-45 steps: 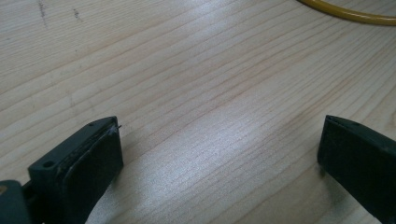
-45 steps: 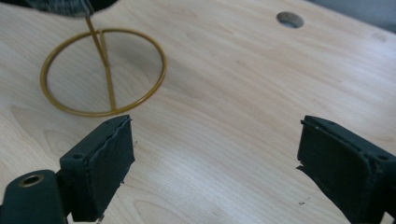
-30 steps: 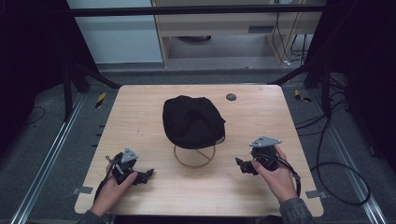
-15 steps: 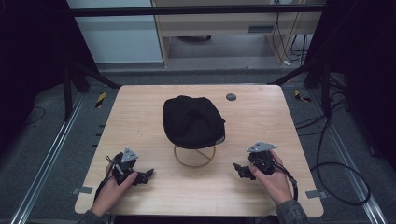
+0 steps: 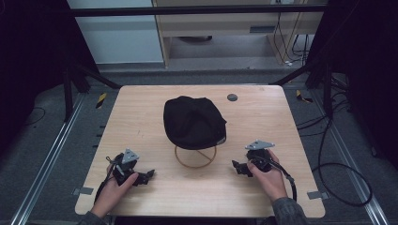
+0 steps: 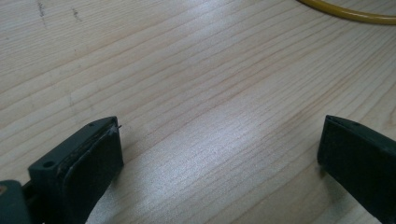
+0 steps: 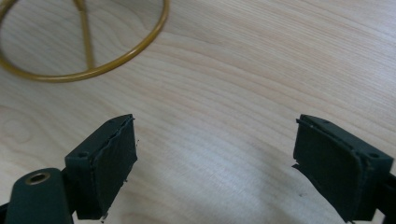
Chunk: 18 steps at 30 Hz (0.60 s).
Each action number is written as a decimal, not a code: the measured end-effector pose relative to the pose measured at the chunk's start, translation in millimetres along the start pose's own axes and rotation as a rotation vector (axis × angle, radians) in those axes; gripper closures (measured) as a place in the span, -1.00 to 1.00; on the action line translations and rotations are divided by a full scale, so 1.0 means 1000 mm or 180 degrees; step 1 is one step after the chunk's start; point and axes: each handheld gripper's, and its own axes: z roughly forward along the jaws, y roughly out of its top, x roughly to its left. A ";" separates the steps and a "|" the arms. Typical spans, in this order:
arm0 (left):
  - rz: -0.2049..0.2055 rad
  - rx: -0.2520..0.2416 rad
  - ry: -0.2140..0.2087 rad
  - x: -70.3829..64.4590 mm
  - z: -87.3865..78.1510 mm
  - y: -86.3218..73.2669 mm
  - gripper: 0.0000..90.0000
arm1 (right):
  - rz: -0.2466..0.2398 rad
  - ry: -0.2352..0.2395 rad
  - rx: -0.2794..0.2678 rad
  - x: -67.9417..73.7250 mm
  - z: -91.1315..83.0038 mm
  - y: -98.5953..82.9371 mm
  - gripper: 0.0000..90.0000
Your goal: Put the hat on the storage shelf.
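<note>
Black fabric cap (image 5: 193, 122) sits on a round brass wire stand (image 5: 195, 157) mid-table — left gripper (image 5: 149, 175) and right gripper (image 5: 234, 166) rest either side, jaws spread wide, holding nothing.

I have both hands low in the high view, forearms coming up from the bottom edge. My left gripper (image 5: 149, 174) sits at the lower left, jaws pointing toward the frame's centre and spread wide with nothing between them. My right gripper (image 5: 236, 167) sits at the lower right, a little higher in the frame, jaws aimed leftward, likewise wide apart and empty.
</note>
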 end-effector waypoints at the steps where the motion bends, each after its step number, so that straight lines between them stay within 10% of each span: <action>1: 0.0000 0.0000 0.0000 0.000 0.000 0.000 -1.00 | -0.0016 -0.0021 -0.0011 -0.002 0.002 0.000 -0.71; 18: 0.0001 0.0000 0.0000 0.000 0.000 0.000 -1.00 | 0.0164 -0.0190 0.0011 -0.011 0.022 -0.004 -0.82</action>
